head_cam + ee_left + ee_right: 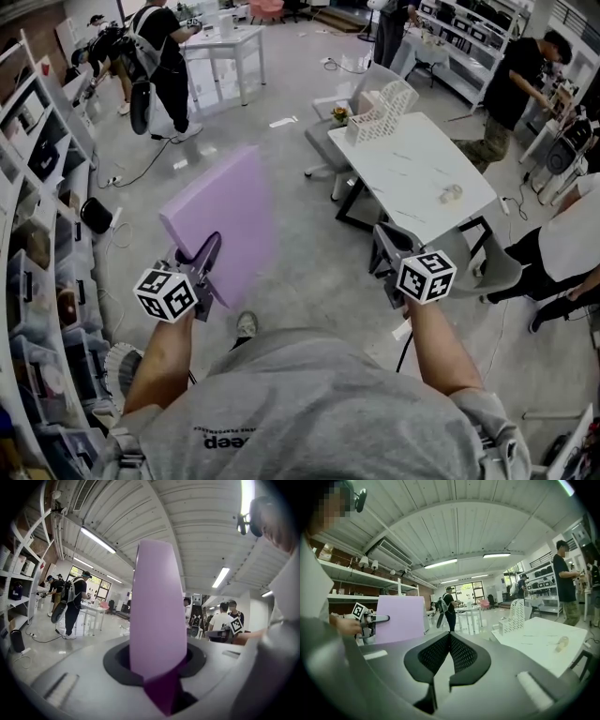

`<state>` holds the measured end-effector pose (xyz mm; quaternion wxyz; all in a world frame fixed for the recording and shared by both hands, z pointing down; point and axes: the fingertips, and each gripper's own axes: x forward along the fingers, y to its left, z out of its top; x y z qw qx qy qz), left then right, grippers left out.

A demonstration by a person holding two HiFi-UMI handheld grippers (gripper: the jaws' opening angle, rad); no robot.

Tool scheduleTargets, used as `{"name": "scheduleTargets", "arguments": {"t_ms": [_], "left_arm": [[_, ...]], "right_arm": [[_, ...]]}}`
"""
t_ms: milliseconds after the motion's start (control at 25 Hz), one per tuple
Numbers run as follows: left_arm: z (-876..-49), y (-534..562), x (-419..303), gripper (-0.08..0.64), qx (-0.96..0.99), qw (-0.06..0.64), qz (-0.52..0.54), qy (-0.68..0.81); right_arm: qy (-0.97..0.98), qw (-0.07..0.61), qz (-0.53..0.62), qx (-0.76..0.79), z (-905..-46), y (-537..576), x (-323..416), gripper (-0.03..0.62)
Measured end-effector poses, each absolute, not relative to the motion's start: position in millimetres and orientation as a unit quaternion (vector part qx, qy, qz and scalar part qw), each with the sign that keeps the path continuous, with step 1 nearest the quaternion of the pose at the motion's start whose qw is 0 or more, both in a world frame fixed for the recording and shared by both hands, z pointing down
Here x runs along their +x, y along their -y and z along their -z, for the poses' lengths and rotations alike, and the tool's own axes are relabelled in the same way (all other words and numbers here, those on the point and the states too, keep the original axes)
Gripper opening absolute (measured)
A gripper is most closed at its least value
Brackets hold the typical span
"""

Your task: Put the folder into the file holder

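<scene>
A flat lilac folder (225,211) stands on edge in the air over the floor, with my left gripper (211,248) shut on its near lower edge. In the left gripper view the folder (157,611) rises edge-on from between the jaws of that gripper (158,674). The white perforated file holder (384,114) stands at the far end of the white table (422,178), to the right of the folder. My right gripper (386,239) hovers by the table's near corner, shut on nothing. The right gripper view shows its tips (450,637) touching, the folder (401,618) at the left and the file holder (516,616) at the right.
A small pale object (451,193) lies on the table. A grey chair (487,267) is tucked at its near right side. Shelving (37,234) lines the left wall. People stand at the far left (164,56) and far right (511,84); another sits at the right (572,244).
</scene>
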<state>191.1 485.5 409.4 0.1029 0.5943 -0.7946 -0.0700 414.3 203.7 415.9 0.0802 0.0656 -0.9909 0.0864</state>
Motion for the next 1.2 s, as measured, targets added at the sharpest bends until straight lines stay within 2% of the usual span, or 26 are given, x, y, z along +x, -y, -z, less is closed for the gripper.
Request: {"name": "scheduleTargets", "arguments": {"t_ms": [320,920,1200], "left_arm": [[-430.5,-444.1,104.5,0.181,0.612,0.116,0.079,0.778],[-409.7,-317.1,-197.5,0.181,0.684,0.104,0.069,0.719],[-414.2,-280.9,-262.0,0.181,0.691,0.117,0.068,0.71]], "right_arm": [[0.988,0.089,-0.092,0.086,-431.0,-172.9,342.3,0.003],[0.981,0.07,-0.093,0.154,-406.1,-94.0,71.6,0.003],[0.979,0.086,-0.106,0.151,-419.0,-66.3,6.2,0.003]]}}
